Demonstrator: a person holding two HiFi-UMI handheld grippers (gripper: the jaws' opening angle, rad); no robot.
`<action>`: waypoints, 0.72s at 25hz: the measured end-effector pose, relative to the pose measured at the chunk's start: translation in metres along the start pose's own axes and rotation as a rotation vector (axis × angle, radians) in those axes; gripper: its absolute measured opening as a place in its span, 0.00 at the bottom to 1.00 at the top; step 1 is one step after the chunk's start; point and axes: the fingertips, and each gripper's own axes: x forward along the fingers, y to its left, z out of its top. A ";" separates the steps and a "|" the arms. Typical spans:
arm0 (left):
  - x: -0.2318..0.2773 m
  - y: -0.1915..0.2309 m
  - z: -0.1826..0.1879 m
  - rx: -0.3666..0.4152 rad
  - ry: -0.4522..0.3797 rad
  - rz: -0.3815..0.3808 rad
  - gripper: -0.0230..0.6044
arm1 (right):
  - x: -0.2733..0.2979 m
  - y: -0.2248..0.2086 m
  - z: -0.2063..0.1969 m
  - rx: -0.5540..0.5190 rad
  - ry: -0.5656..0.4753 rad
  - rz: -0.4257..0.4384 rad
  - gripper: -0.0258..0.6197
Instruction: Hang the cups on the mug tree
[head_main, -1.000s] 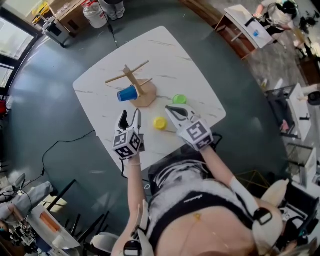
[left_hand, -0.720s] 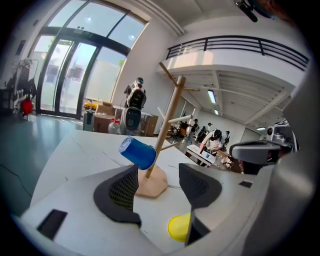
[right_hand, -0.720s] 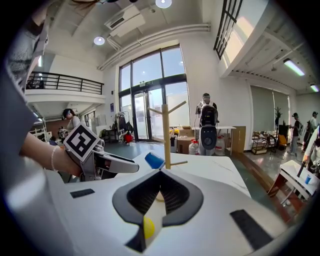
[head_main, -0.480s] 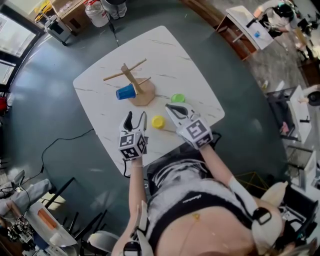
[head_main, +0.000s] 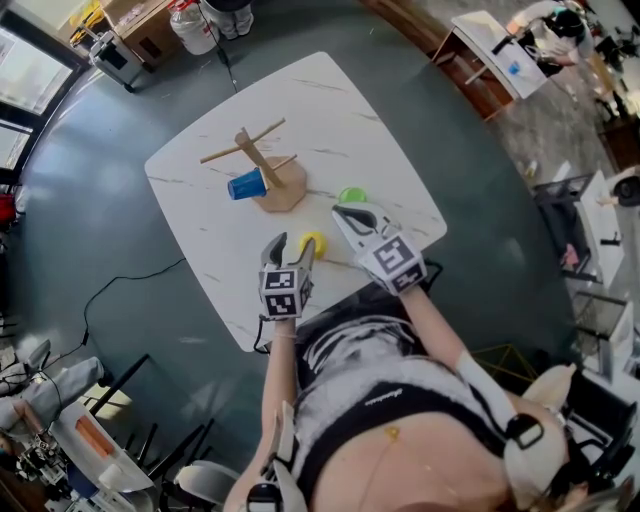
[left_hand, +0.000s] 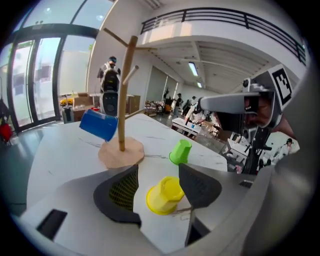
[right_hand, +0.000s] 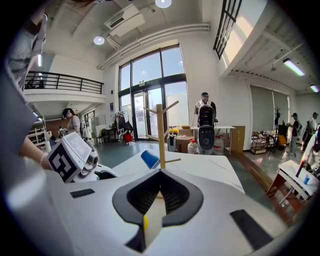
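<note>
No legible text, number or brand is shown.
Only wordless square code patterns are carried by the left marker cube (head_main: 286, 291) and the right marker cube (head_main: 394, 266); a small white print on the person's dark top (head_main: 384, 398) cannot be read.

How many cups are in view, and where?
3. The blue cup hangs on the mug tree; the yellow cup sits upside down on the table between the open jaws of the left gripper; the green cup sits beside the right gripper. None appears hidden.

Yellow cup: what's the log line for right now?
left tool: open, flanking yellow cup | right tool: shut, empty | blue cup: on mug tree
</note>
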 end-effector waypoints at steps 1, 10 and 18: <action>0.002 -0.003 -0.004 0.029 0.025 -0.004 0.46 | -0.001 -0.001 -0.001 -0.005 0.008 0.003 0.04; 0.024 -0.025 -0.030 0.153 0.170 -0.078 0.47 | -0.008 -0.007 -0.005 -0.092 0.036 0.071 0.04; 0.023 -0.040 -0.028 0.203 0.188 -0.115 0.47 | -0.020 -0.021 -0.009 -0.041 0.037 0.067 0.04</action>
